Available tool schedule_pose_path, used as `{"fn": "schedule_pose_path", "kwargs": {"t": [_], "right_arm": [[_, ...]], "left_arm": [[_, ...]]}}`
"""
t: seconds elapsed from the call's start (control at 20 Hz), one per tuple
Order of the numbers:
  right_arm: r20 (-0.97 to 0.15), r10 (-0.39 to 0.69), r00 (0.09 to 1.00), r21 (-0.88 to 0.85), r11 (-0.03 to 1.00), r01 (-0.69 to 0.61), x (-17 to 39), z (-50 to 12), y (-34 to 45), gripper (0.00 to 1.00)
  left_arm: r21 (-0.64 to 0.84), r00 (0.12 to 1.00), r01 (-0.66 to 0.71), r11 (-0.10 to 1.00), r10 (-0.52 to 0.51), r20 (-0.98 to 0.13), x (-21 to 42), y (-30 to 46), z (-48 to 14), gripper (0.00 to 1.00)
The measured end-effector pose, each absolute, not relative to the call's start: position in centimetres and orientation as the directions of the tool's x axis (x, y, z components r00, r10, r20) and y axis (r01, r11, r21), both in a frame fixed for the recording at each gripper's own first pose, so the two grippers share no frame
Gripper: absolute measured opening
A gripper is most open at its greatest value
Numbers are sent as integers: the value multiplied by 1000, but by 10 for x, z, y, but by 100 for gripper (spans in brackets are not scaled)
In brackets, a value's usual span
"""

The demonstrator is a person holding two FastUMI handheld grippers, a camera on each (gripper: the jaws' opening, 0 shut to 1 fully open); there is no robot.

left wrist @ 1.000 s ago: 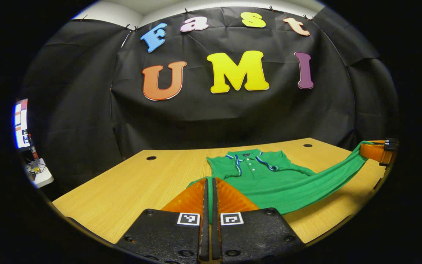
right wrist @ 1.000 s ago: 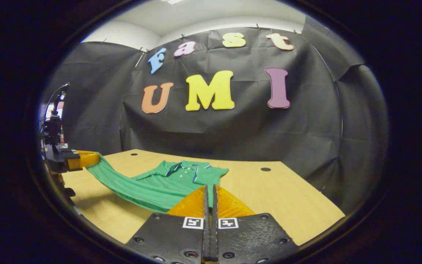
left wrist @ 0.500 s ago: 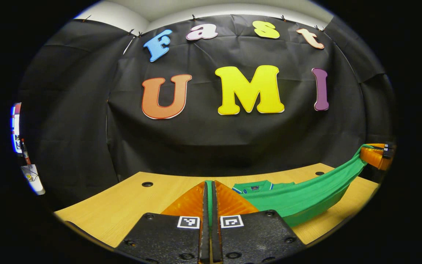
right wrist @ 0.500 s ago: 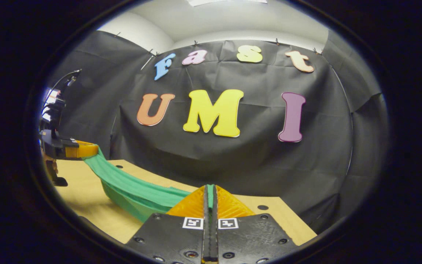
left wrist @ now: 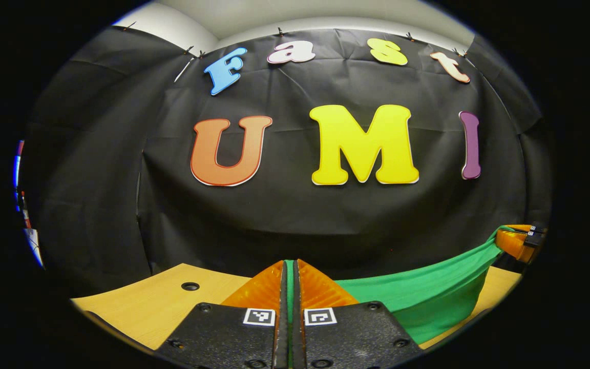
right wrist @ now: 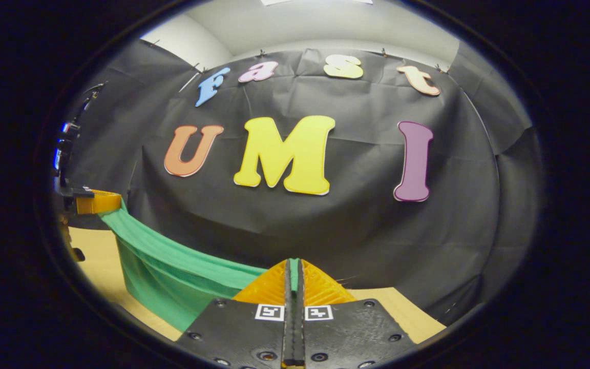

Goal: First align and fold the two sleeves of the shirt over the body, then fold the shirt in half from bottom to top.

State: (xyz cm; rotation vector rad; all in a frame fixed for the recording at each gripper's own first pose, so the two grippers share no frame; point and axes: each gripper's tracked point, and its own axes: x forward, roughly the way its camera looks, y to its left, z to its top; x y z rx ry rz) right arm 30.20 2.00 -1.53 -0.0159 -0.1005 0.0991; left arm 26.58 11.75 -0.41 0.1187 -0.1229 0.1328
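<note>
The green shirt [left wrist: 423, 297] hangs as a stretched band between my two grippers, lifted above the wooden table [left wrist: 162, 302]. My left gripper [left wrist: 290, 266] is shut on the shirt's hem, a thin green strip showing between its fingers. The right gripper [left wrist: 518, 238] appears at the far right of the left gripper view, holding the other corner. In the right gripper view my right gripper [right wrist: 294, 264] is shut on the hem, and the shirt [right wrist: 167, 271] runs left to the left gripper [right wrist: 103, 201]. The collar and sleeves are hidden behind the raised cloth.
The table [right wrist: 402, 312] reaches close to the black booth wall ahead. A round cable hole [left wrist: 190, 286] sits in the tabletop at the left. A bright screen edge [left wrist: 18, 174] shows at the far left.
Both grippers have carried the shirt's bottom hem up and forward toward the wall. The collar and shirt body, seen earlier on the table, are now hidden behind the lifted cloth.
</note>
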Motion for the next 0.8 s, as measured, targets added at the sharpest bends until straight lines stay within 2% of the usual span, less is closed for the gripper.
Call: {"fn": "schedule_pose_path", "kwargs": {"t": [0.3,0.45,0.55,0.6,0.65,0.8], "right_arm": [[159,43,986,-110,994,-25,376,-33,28,0],[164,47,985,-187,982,-16,410,-49,38,0],[183,31,983,-120,993,-9,426,-59,34,0],[138,51,989,-82,996,-40,434,-73,43,0],[106,51,993,-109,993,-40,446,-86,44,0],[134,37,990,-143,990,-18,458,-90,37,0]], "left_arm": [[162,988,-123,979,106,110,336,121,-37,8],[200,991,-119,973,102,91,360,125,-49,8],[203,990,-117,972,98,101,376,128,-49,8],[205,989,-122,971,103,102,383,130,-49,8],[201,990,-118,973,99,103,390,131,-50,8],[227,993,-99,969,79,93,416,124,-67,8]]}}
